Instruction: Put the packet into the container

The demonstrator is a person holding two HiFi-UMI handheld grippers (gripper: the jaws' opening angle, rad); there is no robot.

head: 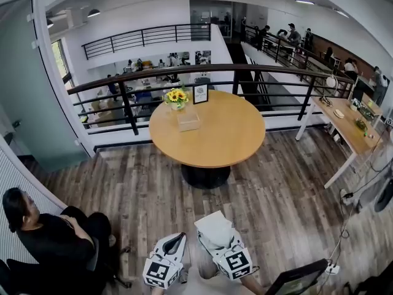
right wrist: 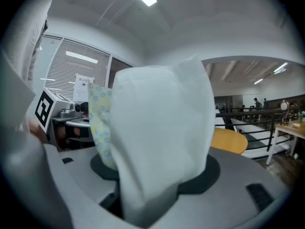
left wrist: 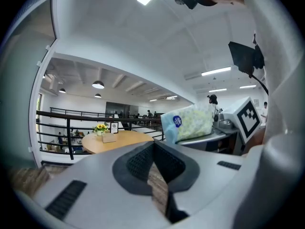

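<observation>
Pinching white soft packet (right wrist: pixel 162 128) between wide-set jaws of right gripper (right wrist: pixel 157 175), low at 6 o'clock in head view, well apart from round wooden table (head: pixel 209 146) at 12 o'clock, with left gripper (left wrist: pixel 152 144) alongside at 9 o'clock, jaws pressed together on nothing.

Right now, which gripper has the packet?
The right gripper: it is shut on the white packet, while the left gripper has its jaws together with nothing between them.
</observation>
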